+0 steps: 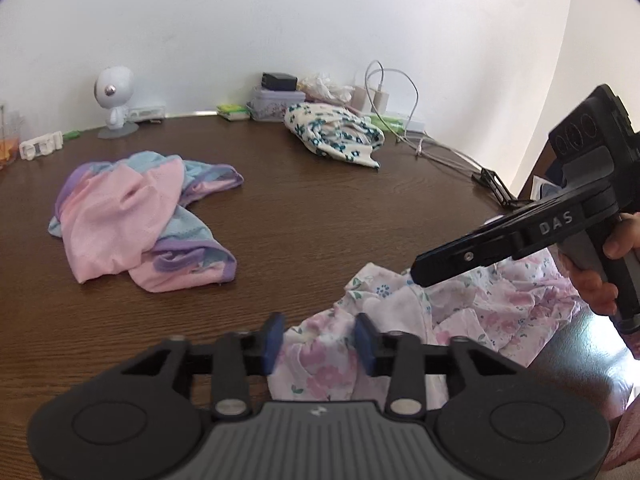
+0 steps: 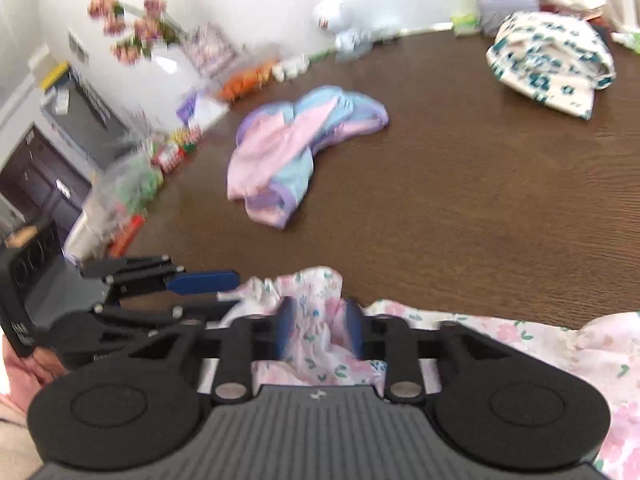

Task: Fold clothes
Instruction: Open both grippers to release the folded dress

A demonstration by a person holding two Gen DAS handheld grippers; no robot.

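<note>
A thin white garment with pink flowers (image 1: 472,304) lies crumpled at the near edge of the brown wooden table (image 1: 320,208). In the left wrist view my left gripper (image 1: 319,342) has its blue pads closed on a bunch of this fabric. My right gripper (image 1: 416,274) comes in from the right, held by a hand (image 1: 592,280), with its tip down on the same garment. In the right wrist view the floral garment (image 2: 316,300) rises between the blue pads of the right gripper (image 2: 321,328). The left gripper (image 2: 228,288) bites its left edge.
A pink, blue and purple garment (image 1: 136,216) lies crumpled mid-table to the left. A white garment with teal flowers (image 1: 332,132) sits at the back. Along the wall stand a white figurine (image 1: 114,96), a tin box (image 1: 276,102) and chargers with cables (image 1: 440,152).
</note>
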